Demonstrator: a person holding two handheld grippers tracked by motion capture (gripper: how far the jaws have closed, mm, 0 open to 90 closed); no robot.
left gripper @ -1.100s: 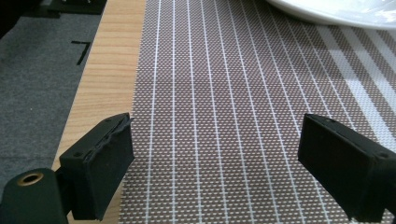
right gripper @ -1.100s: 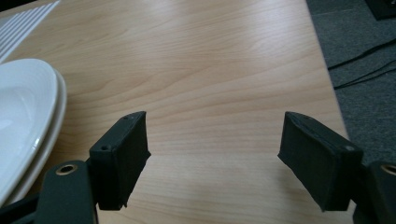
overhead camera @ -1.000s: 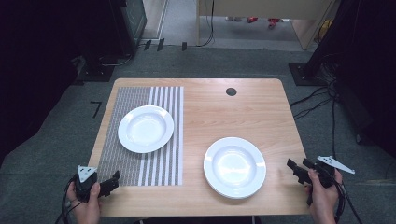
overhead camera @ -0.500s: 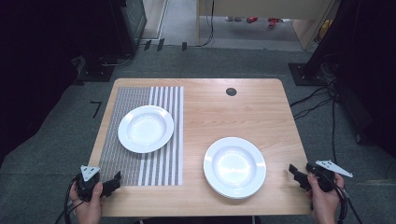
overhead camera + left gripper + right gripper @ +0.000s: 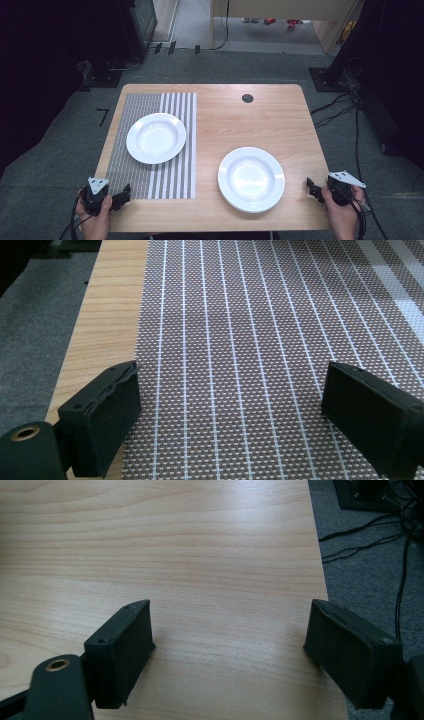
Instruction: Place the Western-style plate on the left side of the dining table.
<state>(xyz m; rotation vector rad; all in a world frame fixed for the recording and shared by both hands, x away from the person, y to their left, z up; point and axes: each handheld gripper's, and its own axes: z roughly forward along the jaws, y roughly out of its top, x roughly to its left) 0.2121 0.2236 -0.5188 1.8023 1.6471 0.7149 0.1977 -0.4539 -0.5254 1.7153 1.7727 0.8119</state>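
- A light wooden table point(image 5: 240, 125) stands on a grey carpet floor point(image 5: 55, 150).
- A grey woven mat with white stripes point(image 5: 170, 170) lies flat on the left part of the table.
- A round white plate point(image 5: 156, 138) sits on the mat, near its far end.
- A second round white plate point(image 5: 251, 179) sits on the bare wood, to the right of the mat and closer to the person. It looks like it may rest on another plate, but I cannot tell for sure.
- The two plates are well apart.
- A small round black hole point(image 5: 247, 98) is in the table top near the far edge.
- The left gripper point(image 5: 122, 192) is held in the person's left hand point(image 5: 95, 220) at the near left corner of the table.
- Its two black jaws are wide apart and hold nothing. In the left gripper view, the left gripper point(image 5: 230, 405) is just over the mat, by the mat's edge.
- The right gripper point(image 5: 311, 189) is held in the person's right hand point(image 5: 342, 212) at the near right edge of the table.
- Its jaws are wide apart too and hold nothing. In the right gripper view, the right gripper point(image 5: 230, 640) is over bare wood at the table's edge.
- Black cables point(image 5: 345, 107) lie on the floor to the right of the table.
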